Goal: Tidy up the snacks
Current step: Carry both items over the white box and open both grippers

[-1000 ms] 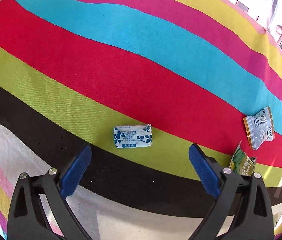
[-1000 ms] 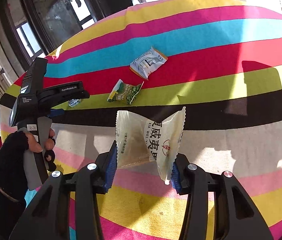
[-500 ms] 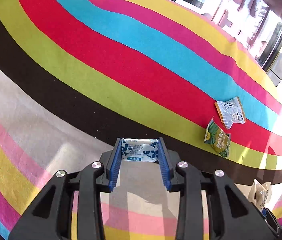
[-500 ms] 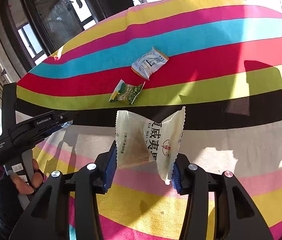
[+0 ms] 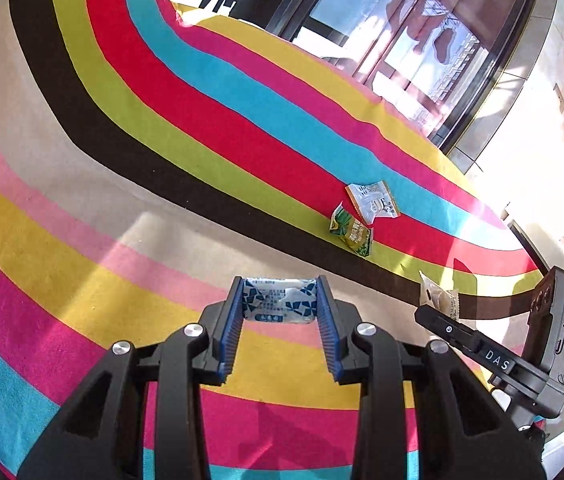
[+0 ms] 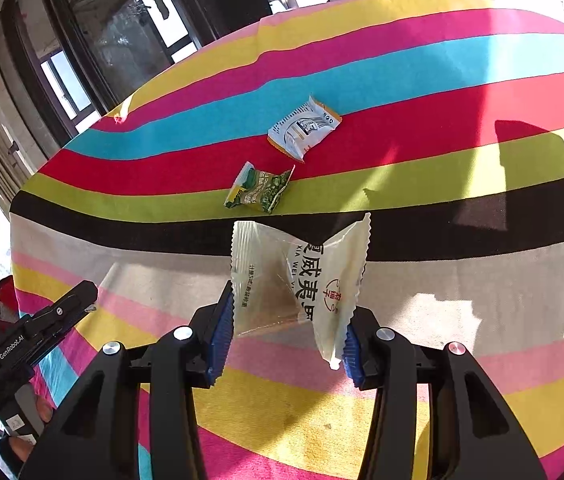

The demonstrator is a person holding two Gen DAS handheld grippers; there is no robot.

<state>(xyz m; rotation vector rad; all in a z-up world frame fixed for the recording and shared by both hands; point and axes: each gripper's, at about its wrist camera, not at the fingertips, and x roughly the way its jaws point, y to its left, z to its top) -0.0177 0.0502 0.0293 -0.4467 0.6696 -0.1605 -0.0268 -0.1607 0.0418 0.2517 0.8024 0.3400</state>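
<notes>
right tool (image 6: pixel 286 332) gripping pale snack packet (image 6: pixel 302 276)

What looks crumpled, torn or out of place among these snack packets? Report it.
The translucent white snack packet with red print in the right claw is pinched sideways, so its wrapper buckles into a deep fold. The green crinkled packet on the striped cloth looks creased. Nothing is spilled.

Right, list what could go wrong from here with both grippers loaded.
The right gripper pinches only the lower edges of the crumpled clear packet, so it could slip out. The left gripper squeezes the blue-and-white packet endwise; it may buckle and pop free.
</notes>
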